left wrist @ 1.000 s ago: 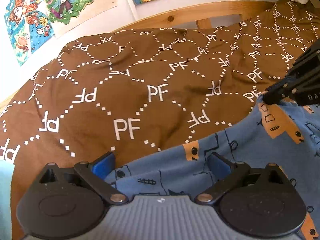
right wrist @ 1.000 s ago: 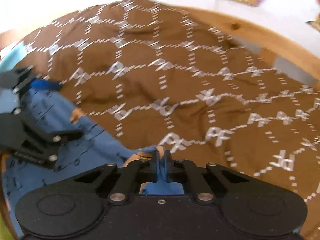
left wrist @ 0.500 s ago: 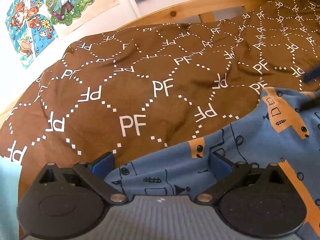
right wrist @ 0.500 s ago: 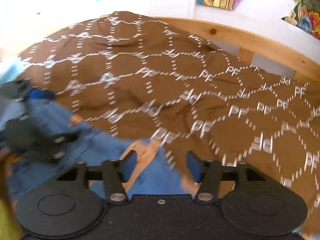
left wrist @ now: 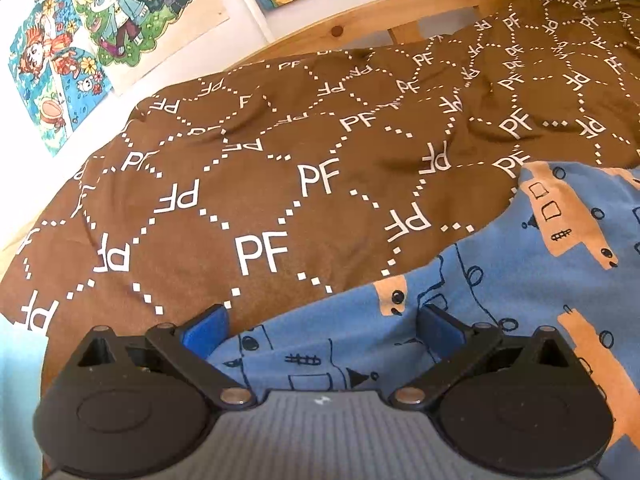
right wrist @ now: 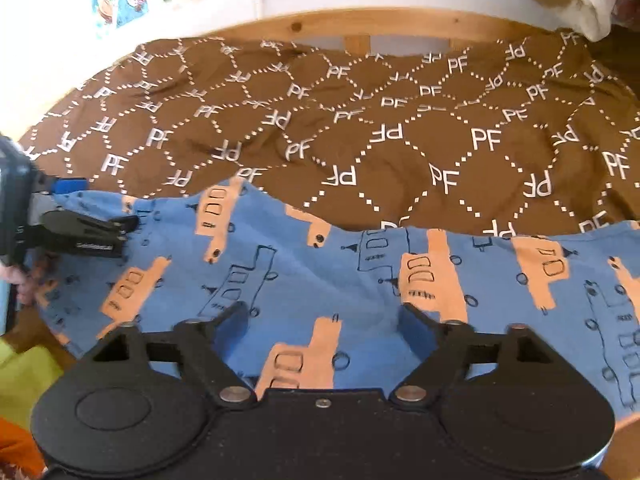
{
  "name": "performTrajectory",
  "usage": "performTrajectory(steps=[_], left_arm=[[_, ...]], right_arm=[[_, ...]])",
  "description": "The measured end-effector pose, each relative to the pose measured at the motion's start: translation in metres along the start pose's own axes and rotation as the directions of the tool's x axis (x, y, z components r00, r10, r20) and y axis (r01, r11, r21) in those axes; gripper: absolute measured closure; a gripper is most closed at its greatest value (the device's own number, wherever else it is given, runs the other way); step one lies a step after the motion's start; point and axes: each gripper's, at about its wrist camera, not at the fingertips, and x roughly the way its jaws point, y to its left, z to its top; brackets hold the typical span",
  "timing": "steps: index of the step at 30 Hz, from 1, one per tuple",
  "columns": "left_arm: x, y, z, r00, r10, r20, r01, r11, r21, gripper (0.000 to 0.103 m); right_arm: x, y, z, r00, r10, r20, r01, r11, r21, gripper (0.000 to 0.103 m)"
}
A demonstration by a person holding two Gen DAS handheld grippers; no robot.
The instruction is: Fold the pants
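Counting one pair of blue pants (right wrist: 304, 276) printed with orange vehicles, one brown "PF" duvet (right wrist: 400, 160) covering the bed, one wooden bed rail (right wrist: 400, 24) behind it, and two tongs. Lying spread across the near part of the duvet, the pants running as a wide band from the left of the right wrist view to its right edge, top hem rumpled against the brown cloth. Hovering over the middle of that band, the right tongs (right wrist: 320, 330), jaws opening and already standing wide apart, blue fabric showing flat in the gap beneath them, pads not pressing on it. Sitting at the left end of the pants, the left tongs (left wrist: 322, 326), jaws likewise spread wide, the garment's edge lying between and under the two blue pads (left wrist: 206, 328) without being pinched. Showing again in the right wrist view at far left, the same left tongs (right wrist: 86, 212), resting over the pants' corner, with a hand (right wrist: 18, 280) partly visible behind. Hanging on the wall above the rail, several colourful drawings (left wrist: 132, 8). Peeking in at lower left of the right wrist view, yellow-green cloth (right wrist: 24, 376).
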Motion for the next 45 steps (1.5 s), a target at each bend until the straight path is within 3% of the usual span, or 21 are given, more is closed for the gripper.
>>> performTrajectory(steps=[4, 7, 11, 14, 18, 21, 23, 29, 33, 38, 41, 43, 45], left_arm=[[-0.004, -0.003, -0.002, 1.0, 0.012, 0.008, -0.013, 1.0, 0.028, 0.0], [-0.015, -0.01, -0.007, 0.999, 0.053, 0.002, -0.053, 0.994, 0.092, 0.0], [-0.036, -0.029, -0.02, 0.99, 0.137, -0.01, -0.132, 0.968, 0.215, 0.0], [-0.046, -0.036, -0.013, 0.986, 0.157, -0.054, -0.142, 0.965, 0.223, 0.0], [-0.052, -0.039, 0.012, 0.993, 0.056, -0.103, -0.043, 0.991, 0.126, 0.0], [-0.054, -0.058, 0.041, 0.997, -0.056, -0.053, 0.061, 0.993, 0.099, 0.0], [-0.053, -0.081, 0.065, 0.991, -0.135, -0.003, 0.135, 0.985, 0.11, 0.0], [-0.052, -0.176, 0.147, 0.926, -0.371, 0.071, 0.361, 0.925, 0.121, 0.0], [-0.059, -0.24, 0.192, 0.865, -0.484, 0.132, 0.468, 0.874, 0.134, 0.0], [-0.045, -0.31, 0.218, 0.797, -0.597, 0.089, 0.577, 0.797, 0.178, 0.0], [-0.037, -0.345, 0.216, 0.8, -0.597, 0.054, 0.572, 0.787, 0.23, 0.0], [-0.033, -0.36, 0.21, 0.816, -0.574, 0.064, 0.543, 0.8, 0.256, 0.0], [-0.031, -0.364, 0.207, 0.818, -0.569, 0.086, 0.536, 0.807, 0.247, 0.0]], right_arm=[[0.002, -0.011, -0.021, 0.995, -0.043, -0.092, 0.042, 0.999, -0.009, 0.011], [-0.014, -0.025, -0.034, 0.995, -0.068, -0.08, 0.068, 0.998, 0.0, 0.01], [-0.036, -0.052, -0.048, 0.991, -0.111, -0.075, 0.115, 0.993, 0.043, 0.007], [-0.057, -0.073, -0.056, 0.985, -0.166, -0.047, 0.17, 0.981, 0.094, 0.003], [-0.082, -0.106, -0.059, 0.971, -0.239, 0.032, 0.227, 0.95, 0.214, 0.001], [-0.095, -0.132, -0.057, 0.949, -0.305, 0.078, 0.271, 0.917, 0.293, 0.001], [-0.099, -0.151, -0.053, 0.94, -0.326, 0.1, 0.273, 0.895, 0.352, 0.001], [-0.103, -0.197, -0.048, 0.935, -0.333, 0.121, 0.231, 0.833, 0.502, 0.001], [-0.109, -0.208, -0.049, 0.935, -0.32, 0.15, 0.201, 0.832, 0.517, 0.001], [-0.111, -0.212, -0.052, 0.935, -0.303, 0.181, 0.172, 0.839, 0.517, 0.008], [-0.112, -0.215, -0.051, 0.932, -0.304, 0.197, 0.163, 0.839, 0.52, 0.013], [-0.112, -0.215, -0.051, 0.93, -0.306, 0.205, 0.161, 0.838, 0.522, 0.017], [-0.109, -0.215, -0.051, 0.924, -0.323, 0.206, 0.176, 0.835, 0.521, 0.023]])
